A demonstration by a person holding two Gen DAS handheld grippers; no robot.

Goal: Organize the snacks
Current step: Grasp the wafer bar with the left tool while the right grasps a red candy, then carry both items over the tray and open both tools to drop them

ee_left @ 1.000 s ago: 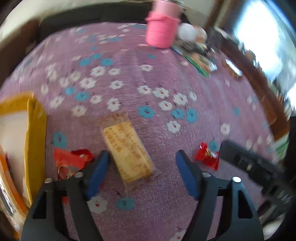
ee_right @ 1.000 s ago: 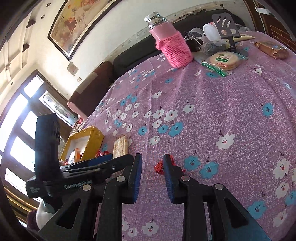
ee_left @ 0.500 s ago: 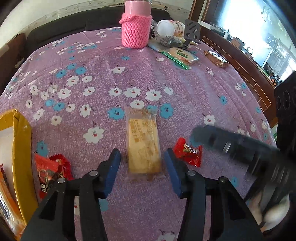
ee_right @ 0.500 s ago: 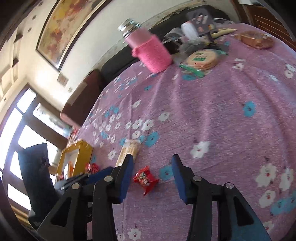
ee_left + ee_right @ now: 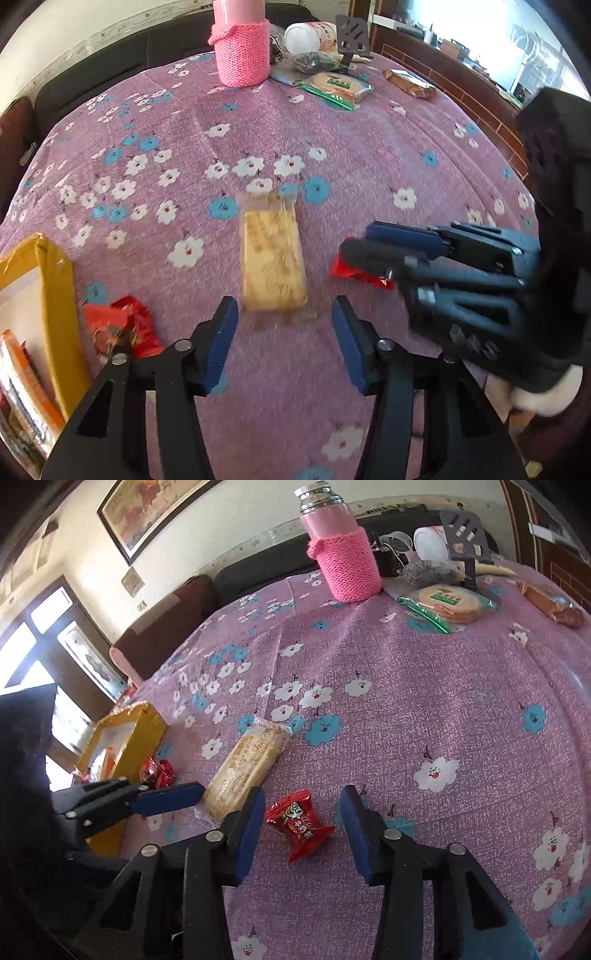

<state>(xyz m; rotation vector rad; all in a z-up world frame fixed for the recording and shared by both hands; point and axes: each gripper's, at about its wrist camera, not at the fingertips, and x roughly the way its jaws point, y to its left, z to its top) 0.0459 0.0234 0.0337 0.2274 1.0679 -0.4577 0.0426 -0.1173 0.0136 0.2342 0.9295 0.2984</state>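
Observation:
A cracker packet (image 5: 273, 258) in clear wrap lies on the purple flowered cloth (image 5: 369, 155), just ahead of my left gripper (image 5: 284, 332). Its jaws are opening with nothing between them. A small red candy (image 5: 301, 823) sits between the blue pads of my right gripper (image 5: 303, 829). Those jaws are closing and stand clear of the wrapper on both sides. In the left wrist view the right gripper (image 5: 384, 245) hangs over the same candy (image 5: 356, 273). A yellow box (image 5: 55, 291) with snacks inside stands at the left, two red wrappers (image 5: 122, 325) beside it.
At the far end stand a bottle in a pink knitted sleeve (image 5: 242, 51), a green pack of round crackers (image 5: 336, 86), a brown wrapped snack (image 5: 408, 83), a white jar (image 5: 310, 35) and a black stand (image 5: 352, 31). A dark sofa lies behind, the table's edge to the right.
My right gripper has come down around the red candy, its jaws wider than a second ago. The left gripper has rolled, and its jaws stand wider than half a second ago.

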